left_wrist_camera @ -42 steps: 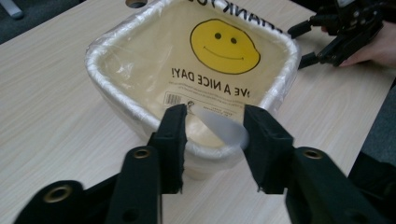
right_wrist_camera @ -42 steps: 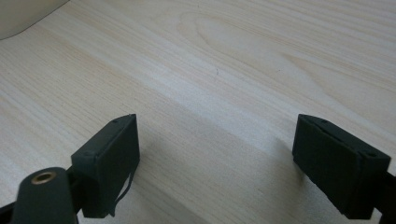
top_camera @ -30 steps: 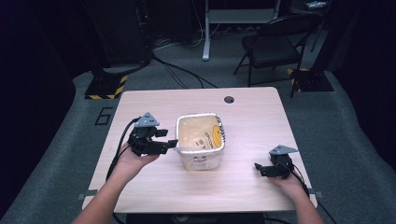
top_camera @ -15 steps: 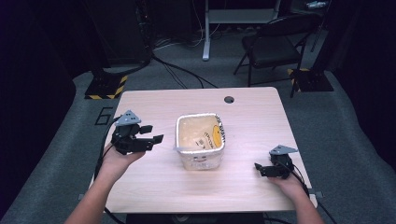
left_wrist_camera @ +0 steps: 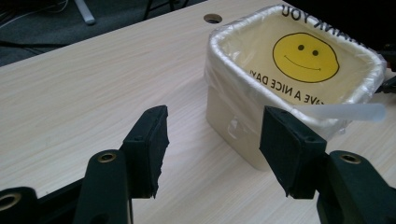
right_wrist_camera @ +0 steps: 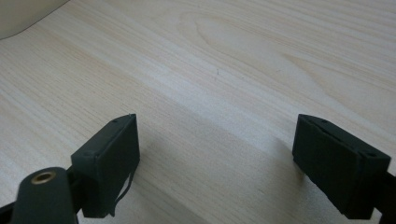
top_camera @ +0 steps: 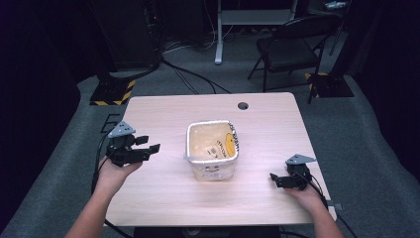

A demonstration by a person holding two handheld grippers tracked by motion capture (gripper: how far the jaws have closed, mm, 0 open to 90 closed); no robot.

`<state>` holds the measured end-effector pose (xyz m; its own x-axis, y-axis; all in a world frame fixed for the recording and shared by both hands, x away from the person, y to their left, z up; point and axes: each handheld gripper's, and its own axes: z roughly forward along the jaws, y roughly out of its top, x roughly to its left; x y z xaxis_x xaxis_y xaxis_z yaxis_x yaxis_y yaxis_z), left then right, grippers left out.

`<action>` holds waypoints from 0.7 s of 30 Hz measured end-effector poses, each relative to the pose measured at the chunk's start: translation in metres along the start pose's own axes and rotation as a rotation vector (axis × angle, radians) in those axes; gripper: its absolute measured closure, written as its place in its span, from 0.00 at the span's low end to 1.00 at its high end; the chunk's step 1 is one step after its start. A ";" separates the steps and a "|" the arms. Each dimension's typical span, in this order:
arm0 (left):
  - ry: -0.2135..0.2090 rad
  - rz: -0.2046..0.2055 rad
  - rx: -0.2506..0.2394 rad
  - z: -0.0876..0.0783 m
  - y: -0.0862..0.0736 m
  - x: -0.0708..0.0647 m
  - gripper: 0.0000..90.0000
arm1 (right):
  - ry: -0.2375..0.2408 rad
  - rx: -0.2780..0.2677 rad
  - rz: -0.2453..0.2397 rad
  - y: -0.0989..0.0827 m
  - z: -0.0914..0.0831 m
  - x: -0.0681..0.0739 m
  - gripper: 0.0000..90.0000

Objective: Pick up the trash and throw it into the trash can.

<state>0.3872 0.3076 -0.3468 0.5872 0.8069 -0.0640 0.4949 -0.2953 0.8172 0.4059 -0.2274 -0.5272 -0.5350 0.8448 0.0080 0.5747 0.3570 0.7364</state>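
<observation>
A small white bin [top_camera: 213,168] stands at the table's middle, lined with a thin plastic bag [top_camera: 218,144] that bears a yellow smiley face [left_wrist_camera: 306,57]. The bag's edge is folded over the rim, and a loose strip [left_wrist_camera: 338,111] sticks out at one corner. My left gripper [top_camera: 150,148] hovers left of the bin, apart from it, jaws open and empty. In the left gripper view my left gripper [left_wrist_camera: 217,125] points at the bin [left_wrist_camera: 233,126]. My right gripper [top_camera: 275,179] rests near the table's right front, open and empty; between its jaws [right_wrist_camera: 217,140] lies bare wood.
The light wooden table [top_camera: 163,114] has a cable hole [top_camera: 242,105] at its far middle. A black chair [top_camera: 292,49] and floor cables stand beyond the table. A corner of the bin [right_wrist_camera: 18,16] shows in the right gripper view.
My left gripper has drawn back to the left, away from the bin's side, still open. The right gripper and the bin have stayed put.
</observation>
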 end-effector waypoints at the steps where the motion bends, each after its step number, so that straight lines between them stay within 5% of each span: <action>1: 0.004 -0.004 0.000 0.000 -0.001 0.001 0.46 | 0.000 0.000 0.000 0.000 0.000 0.000 0.16; 21: 0.045 -0.033 0.002 0.008 -0.041 0.023 0.46 | 0.000 0.000 0.000 0.000 0.000 0.000 0.16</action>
<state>0.3850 0.3340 -0.3859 0.5415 0.8382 -0.0648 0.5149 -0.2697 0.8137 0.4059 -0.2274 -0.5272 -0.5350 0.8448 0.0079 0.5746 0.3570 0.7365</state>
